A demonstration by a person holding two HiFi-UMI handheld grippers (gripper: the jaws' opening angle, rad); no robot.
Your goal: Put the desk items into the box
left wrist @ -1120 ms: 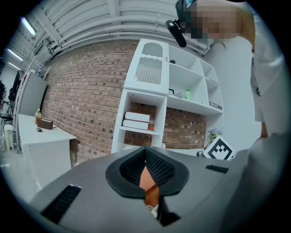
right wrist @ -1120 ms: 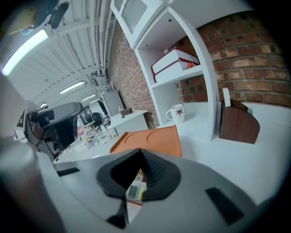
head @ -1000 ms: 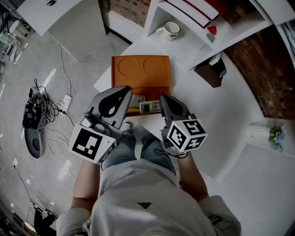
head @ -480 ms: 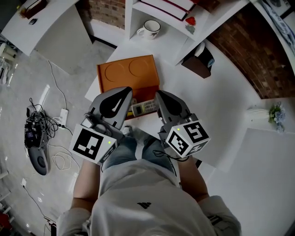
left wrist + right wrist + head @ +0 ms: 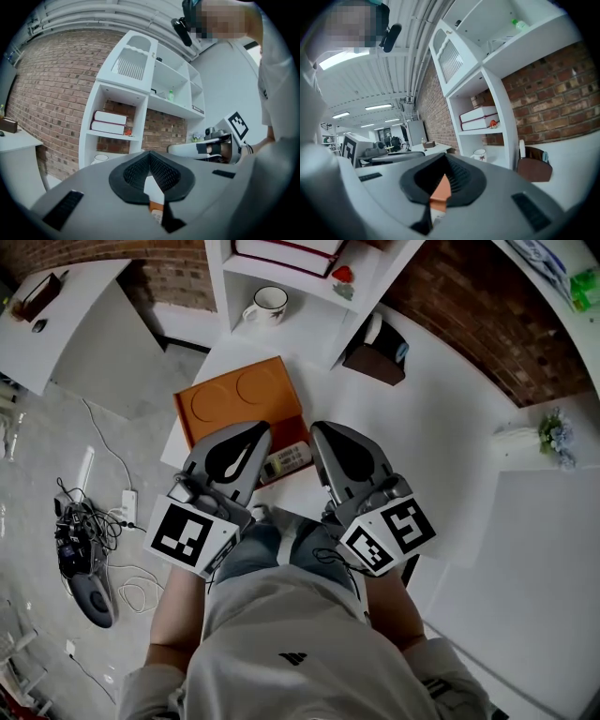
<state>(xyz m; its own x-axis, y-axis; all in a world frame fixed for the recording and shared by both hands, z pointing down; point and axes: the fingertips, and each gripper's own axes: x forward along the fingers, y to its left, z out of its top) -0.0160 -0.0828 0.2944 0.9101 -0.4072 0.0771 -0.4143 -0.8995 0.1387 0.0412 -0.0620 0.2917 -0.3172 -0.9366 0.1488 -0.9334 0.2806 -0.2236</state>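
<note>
Both left claw (image 5: 255, 430) and right claw (image 5: 319, 430) hover closed near box (image 5: 234, 401).

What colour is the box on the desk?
The box is orange, seen best in the head view.

We log the site as an open-plan office doubling as a test bay. A white shelf unit (image 5: 122, 91) stands against a bare brick wall (image 5: 51, 84), with two books (image 5: 109, 123) on one shelf and a mug (image 5: 267, 304) in the compartment below them. A white desk (image 5: 450, 427) runs out from the unit's foot, a tangle of cables (image 5: 80, 545) lies on the grey floor (image 5: 56, 456) to the unit's left in the head view, and beyond the unit along the same wall we see more desks (image 5: 436, 149) under ceiling strip lights (image 5: 384, 107).
</note>
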